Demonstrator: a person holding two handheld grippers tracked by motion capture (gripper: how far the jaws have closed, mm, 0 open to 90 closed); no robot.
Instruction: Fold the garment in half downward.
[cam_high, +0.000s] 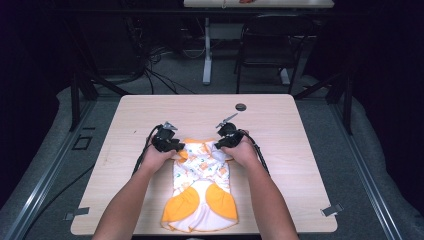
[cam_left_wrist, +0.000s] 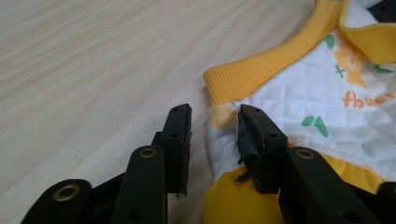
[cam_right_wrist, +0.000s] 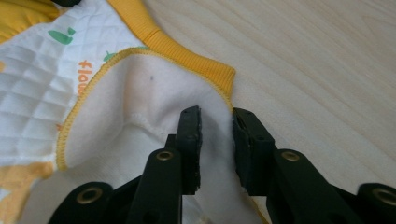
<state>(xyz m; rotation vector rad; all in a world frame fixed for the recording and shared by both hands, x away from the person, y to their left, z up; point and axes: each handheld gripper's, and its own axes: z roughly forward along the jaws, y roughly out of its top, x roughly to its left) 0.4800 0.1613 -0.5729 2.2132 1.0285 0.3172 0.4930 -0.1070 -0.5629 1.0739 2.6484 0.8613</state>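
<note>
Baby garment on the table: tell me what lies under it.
The baby garment lies flat on the wooden table, and bare tabletop shows all around it. Whatever lies directly beneath the fabric is covered and cannot be seen.

Your forearms are bare; your left gripper and right gripper are black, with brass-ringed pivot holes and black cables.

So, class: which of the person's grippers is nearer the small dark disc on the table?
Right. The right gripper sits just below the disc; the left gripper lies farther off to its left.

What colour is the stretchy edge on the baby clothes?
Yellow-orange ribbed trim, clearest in the left gripper view.
</note>
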